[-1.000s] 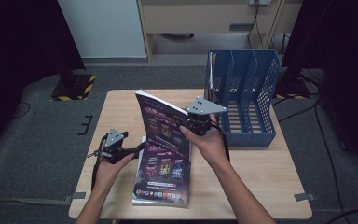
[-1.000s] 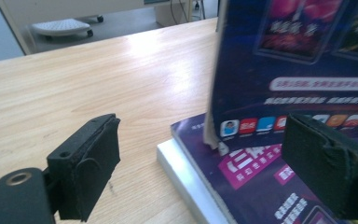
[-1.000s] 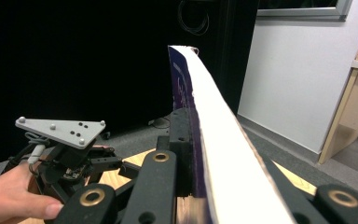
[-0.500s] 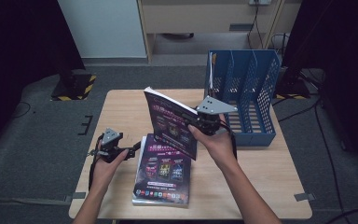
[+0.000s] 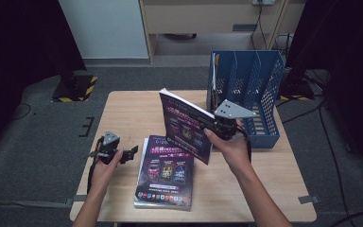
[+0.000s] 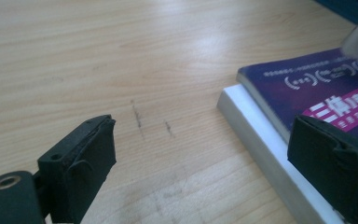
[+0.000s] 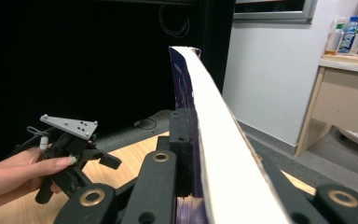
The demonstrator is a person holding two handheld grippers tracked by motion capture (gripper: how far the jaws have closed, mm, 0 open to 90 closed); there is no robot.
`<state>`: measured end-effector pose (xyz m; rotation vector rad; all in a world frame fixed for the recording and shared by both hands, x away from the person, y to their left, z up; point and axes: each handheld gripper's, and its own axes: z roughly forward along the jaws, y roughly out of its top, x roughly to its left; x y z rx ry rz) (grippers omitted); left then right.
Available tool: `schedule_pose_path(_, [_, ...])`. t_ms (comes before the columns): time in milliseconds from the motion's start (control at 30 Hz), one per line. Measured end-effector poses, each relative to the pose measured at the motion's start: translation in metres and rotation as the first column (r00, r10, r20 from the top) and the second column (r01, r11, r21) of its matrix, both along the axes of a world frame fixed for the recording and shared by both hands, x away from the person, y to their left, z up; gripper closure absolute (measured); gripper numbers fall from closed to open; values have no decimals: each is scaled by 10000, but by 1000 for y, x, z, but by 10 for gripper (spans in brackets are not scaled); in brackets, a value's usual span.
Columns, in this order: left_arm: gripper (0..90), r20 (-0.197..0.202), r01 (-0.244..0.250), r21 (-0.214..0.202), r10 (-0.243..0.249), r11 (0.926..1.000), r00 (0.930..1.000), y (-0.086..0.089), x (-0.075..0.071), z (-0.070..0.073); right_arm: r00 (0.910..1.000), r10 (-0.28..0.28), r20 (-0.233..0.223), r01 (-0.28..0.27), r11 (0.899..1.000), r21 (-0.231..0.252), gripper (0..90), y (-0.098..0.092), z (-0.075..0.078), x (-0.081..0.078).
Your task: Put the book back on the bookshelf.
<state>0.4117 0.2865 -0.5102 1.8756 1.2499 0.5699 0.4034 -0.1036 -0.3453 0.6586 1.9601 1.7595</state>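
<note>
My right gripper (image 5: 213, 126) is shut on a purple-covered book (image 5: 185, 126) and holds it on edge, tilted, above the middle of the table. In the right gripper view the book's white page edge (image 7: 219, 140) runs up between the jaws. A stack of like books (image 5: 165, 175) lies flat near the front of the table. My left gripper (image 5: 133, 152) sits low just left of that stack, open, with nothing between its pads (image 6: 86, 161). The stack's top cover (image 6: 326, 88) lies beside the right jaw in the left gripper view.
A blue mesh file rack (image 5: 253, 90) with upright dividers stands at the table's (image 5: 127, 113) back right, close behind the held book. Bare wood lies at the back left and front right. Dark floor and cables surround the table.
The right gripper has carried the book to the right, toward the blue rack, clear of the stack. The left gripper has sunk a little beside the stack, still open.
</note>
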Motion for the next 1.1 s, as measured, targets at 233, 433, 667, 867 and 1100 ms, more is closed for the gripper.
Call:
schedule_pose_path(233, [74, -254, -573, 423, 584, 9975, 9980, 8, 2, -6, 9998, -186, -25, 186, 9998, 73, 827, -14, -1, -4])
schedule_pose_path(433, [74, -518, -836, 674, 871, 9942, 9949, 12, 4, -11, 9993, -357, -93, 359, 9993, 115, 827, -25, -3, -7])
schedule_pose_path(667, [74, -741, -1149, 817, 1210, 9900, 9899, 17, 5, -14, 9985, -531, -108, 531, 9986, 25, 827, -38, -4, -12])
schedule_pose_path(867, [74, -918, -1206, 1019, 1300, 9875, 9873, 17, 6, -17, 9975, -697, -126, 698, 9975, 52, 827, -49, -4, -18])
schedule_pose_path(1100, [73, -1059, -1210, 1209, 1340, 9853, 9853, 16, 6, -20, 9962, -850, -162, 851, 9964, 7, 827, -62, -7, -24])
